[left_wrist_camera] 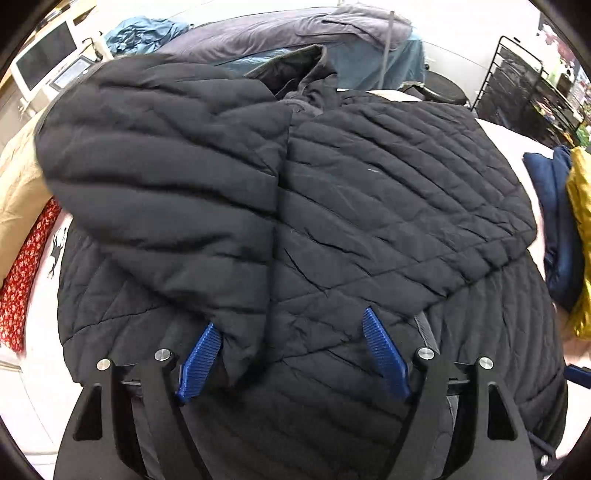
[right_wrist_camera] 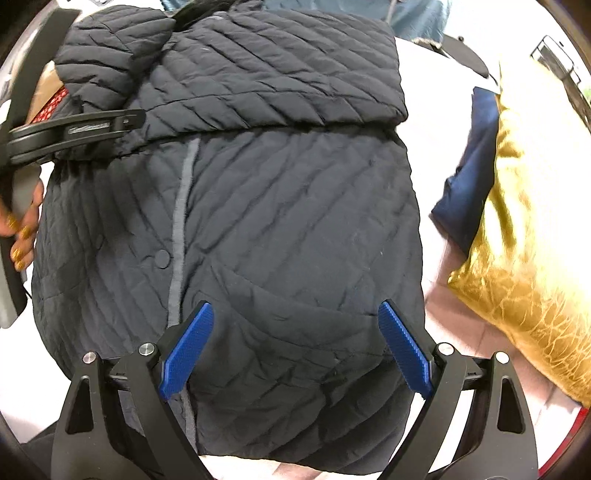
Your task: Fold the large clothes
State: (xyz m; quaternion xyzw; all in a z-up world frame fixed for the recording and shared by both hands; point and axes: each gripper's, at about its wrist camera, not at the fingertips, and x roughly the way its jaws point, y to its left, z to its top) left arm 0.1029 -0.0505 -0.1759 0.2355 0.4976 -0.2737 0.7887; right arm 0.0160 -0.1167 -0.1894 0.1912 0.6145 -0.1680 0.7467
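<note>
Jacket (right_wrist_camera: 258,206): right view alone shows its grey placket (right_wrist_camera: 181,206), snap (right_wrist_camera: 161,258).

Domestic room suggested, likely bedroom: white bedding (left_wrist_camera: 509,147) spread as work surface, gold pillow (right_wrist_camera: 528,229) seen at 3 o'clock, garments heaped at 12 o'clock (left_wrist_camera: 280,33), black wire rack (left_wrist_camera: 517,74) at 2 o'clock, white appliance (left_wrist_camera: 44,59) at 10 o'clock.
</note>
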